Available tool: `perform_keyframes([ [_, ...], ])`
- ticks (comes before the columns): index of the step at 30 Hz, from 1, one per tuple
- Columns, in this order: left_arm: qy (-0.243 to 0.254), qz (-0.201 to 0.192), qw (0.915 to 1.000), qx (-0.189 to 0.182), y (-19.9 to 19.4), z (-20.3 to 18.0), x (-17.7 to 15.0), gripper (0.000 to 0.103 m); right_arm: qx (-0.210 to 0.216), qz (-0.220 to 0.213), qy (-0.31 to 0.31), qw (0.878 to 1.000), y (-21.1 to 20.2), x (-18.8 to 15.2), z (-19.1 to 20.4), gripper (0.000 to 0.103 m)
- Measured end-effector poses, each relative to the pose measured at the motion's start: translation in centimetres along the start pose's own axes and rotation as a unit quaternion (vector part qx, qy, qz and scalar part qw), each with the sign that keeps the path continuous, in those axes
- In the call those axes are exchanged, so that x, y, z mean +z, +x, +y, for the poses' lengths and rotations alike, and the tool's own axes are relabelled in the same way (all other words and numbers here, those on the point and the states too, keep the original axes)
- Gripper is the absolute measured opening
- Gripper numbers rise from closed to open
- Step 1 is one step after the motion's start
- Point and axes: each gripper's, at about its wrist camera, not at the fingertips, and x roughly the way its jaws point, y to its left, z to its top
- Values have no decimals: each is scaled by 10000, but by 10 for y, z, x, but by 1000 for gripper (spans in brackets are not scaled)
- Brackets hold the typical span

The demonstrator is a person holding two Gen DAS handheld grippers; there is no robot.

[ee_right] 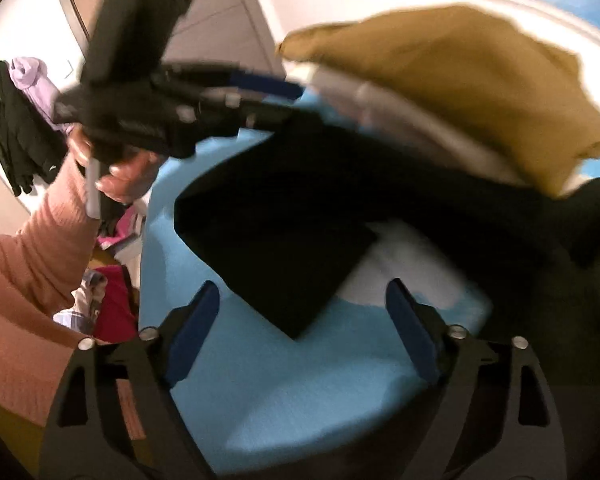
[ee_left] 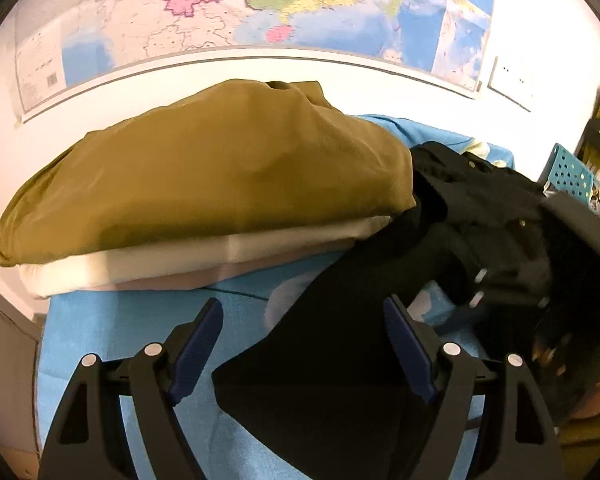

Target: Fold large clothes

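Note:
A black garment [ee_left: 340, 360] lies spread on the blue-covered table [ee_left: 112, 320], one sleeve or leg reaching toward me. It also shows in the right wrist view [ee_right: 284, 240]. My left gripper [ee_left: 304, 344] is open, its fingers on either side of the black cloth, not closed on it. My right gripper [ee_right: 300, 324] is open above the blue cover, just short of the cloth's corner. The left gripper body [ee_right: 148, 92] shows in the right wrist view, held in a hand with a pink sleeve.
A stack of folded clothes, olive-brown [ee_left: 220, 168] on top of white [ee_left: 140, 264] and pink, sits at the table's back left. A map [ee_left: 240, 4] hangs on the wall. A teal perforated basket [ee_left: 568, 176] stands at right. Clothes hang at left [ee_right: 20, 128].

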Motion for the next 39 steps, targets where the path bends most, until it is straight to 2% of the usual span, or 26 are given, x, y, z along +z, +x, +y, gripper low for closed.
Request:
perform_keyframes([
  [1, -54, -11, 10000, -20, 0, 1, 0, 79, 175, 13, 83, 9998, 5, 3, 0, 24],
  [2, -104, -26, 9999, -45, -4, 5, -3, 79, 321, -67, 159, 9993, 4, 5, -1, 10],
  [3, -158, -55, 9998, -70, -5, 7, -2, 79, 452, -230, 275, 9983, -6, 6, 1, 7],
  [6, -313, -339, 9987, -222, -23, 15, 3, 78, 775, -821, 469, 9925, -56, 8, -1, 7],
  [8, -410, -635, 9961, -446, -40, 19, 8, 78, 984, -1420, 717, 9824, -120, -2, -9, 7],
  [11, -318, -904, 9936, -599, -54, 12, 18, 78, 812, -2209, 1048, 9662, -203, -22, -22, 7],
  [14, 24, -904, 9927, -792, -46, -14, 25, 78, 129, -2787, 1533, 9480, -283, -64, -42, 7],
  [16, 348, -742, 9929, -864, -26, -40, 28, 78, -348, -2926, 1974, 9350, -314, -93, -60, 7],
  [18, 533, -536, 9926, -949, -7, -60, 29, 78, -809, -2937, 2678, 9141, -337, -139, -90, 7],
  [20, 742, -195, 9917, -1035, 22, -84, 32, 78, -1188, -2806, 3306, 8932, -341, -176, -116, 7],
  [22, 964, 62, 9899, -1041, 48, -105, 36, 78, -1633, -2483, 3955, 8691, -333, -215, -141, 8],
  [25, 1212, 327, 9868, -1024, 77, -128, 40, 77, -2220, -2007, 4579, 8371, -314, -255, -162, 23],
  [26, 1202, 443, 9858, -1090, 86, -132, 42, 77, -2331, -2032, 4617, 8314, -315, -262, -165, 27],
  [28, 1049, 644, 9852, -1188, 99, -135, 45, 77, -2509, -2209, 4364, 8353, -318, -264, -152, 70],
  [29, 993, 685, 9850, -1234, 102, -136, 45, 77, -2688, -2276, 4082, 8422, -321, -261, -141, 72],
  [31, 925, 695, 9836, -1381, 103, -138, 44, 74, -2757, -2206, 3557, 8653, -322, -251, -128, 73],
  [33, 914, 735, 9818, -1496, 103, -141, 42, 62, -2819, -1956, 2882, 8940, -310, -237, -104, 73],
  [35, 953, 754, 9826, -1405, 104, -146, 42, 56, -3067, -1504, 2261, 9123, -294, -231, -94, 75],
  [37, 969, 745, 9832, -1353, 105, -152, 43, 43, -3290, -1111, 1903, 9183, -277, -227, -89, 82],
  [38, 942, 733, 9833, -1372, 105, -152, 44, 40, -3422, -933, 1826, 9170, -265, -226, -93, 82],
  [39, 881, 722, 9834, -1412, 105, -152, 47, 32, -3527, -754, 1835, 9145, -254, -227, -98, 78],
])
